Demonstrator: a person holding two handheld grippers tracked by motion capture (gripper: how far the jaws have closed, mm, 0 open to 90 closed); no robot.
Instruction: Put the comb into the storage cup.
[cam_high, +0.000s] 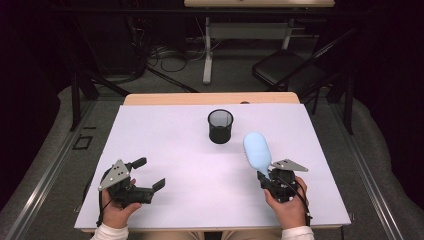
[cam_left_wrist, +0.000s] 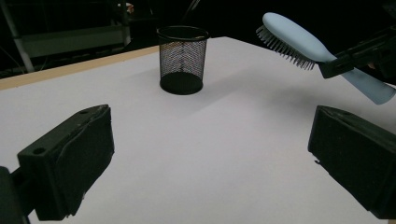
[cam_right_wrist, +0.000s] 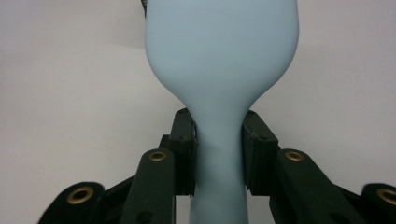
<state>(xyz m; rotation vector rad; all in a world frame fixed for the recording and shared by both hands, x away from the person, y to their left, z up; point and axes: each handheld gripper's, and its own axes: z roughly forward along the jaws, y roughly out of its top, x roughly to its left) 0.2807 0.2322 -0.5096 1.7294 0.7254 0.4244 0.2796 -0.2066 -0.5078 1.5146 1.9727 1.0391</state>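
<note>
The person is holding a pale blue hairbrush in the right gripper, the jaws clamping narrow on the neck of the handle where it is widening into the head. In the right gripper view the two black pads are pressing on either side of the hairbrush, and the smooth back of the head is facing the camera. From the left gripper view the hairbrush is hanging clear above the tabletop, bristles pointing down and toward the pen cup, the handle end sticking out past the right gripper.

The black mesh pen cup is standing upright near the middle of the white tabletop, toward the far side. It is lying ahead of the brush and off to the person's left, near the brush head but not touching it. The brush's long axis is running from the gripper away from the person, leaning slightly left, so the head is already aiming roughly past the cup's rim. It looks to me as if the brush is meant for that cup, which would call for tipping the long axis toward upright over the opening.

The left gripper is resting low at the near left of the tabletop, jaws spread wide with nothing between them, well apart from the cup. The right hand is plainly the nearer one.
</note>
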